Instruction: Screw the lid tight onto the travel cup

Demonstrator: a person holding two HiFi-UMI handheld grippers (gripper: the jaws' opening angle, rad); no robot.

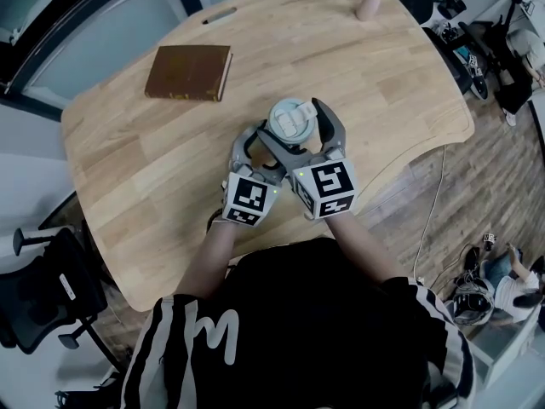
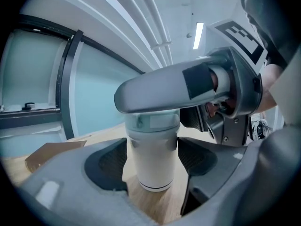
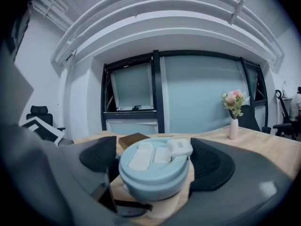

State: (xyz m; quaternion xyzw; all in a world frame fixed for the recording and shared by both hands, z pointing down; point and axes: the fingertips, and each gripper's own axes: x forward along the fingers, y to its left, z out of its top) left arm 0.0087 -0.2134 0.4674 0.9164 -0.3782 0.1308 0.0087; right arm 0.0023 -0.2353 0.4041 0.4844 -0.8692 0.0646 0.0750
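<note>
A white cylindrical travel cup (image 2: pixel 151 164) stood upright on the pale wooden bench (image 1: pixel 153 143), at the centre of the head view and not far from the bench's near edge. The left gripper (image 1: pixel 258 147) had its jaws set wide around the cup's body, the dark pads pressed to both sides of it. The right gripper (image 1: pixel 294 135) came in higher, its jaws closed on the rim of the pale blue round plastic lid (image 3: pixel 153 168), which sat level on the cup's mouth.

To do the turning well, the left grip probably needed to stay firm and low so the body could not spin along. The right one should turn about the cup's own axis and keep the lid flat, since a tilt could cross the thread.

Room was good. A brown hardcover book (image 1: pixel 188 72) lay well apart at the upper left, and a small pink vase of flowers (image 1: pixel 370 5) stood at the far top edge. The near edge and the person's own body, at the bottom of the frame, were the closest limits.
</note>
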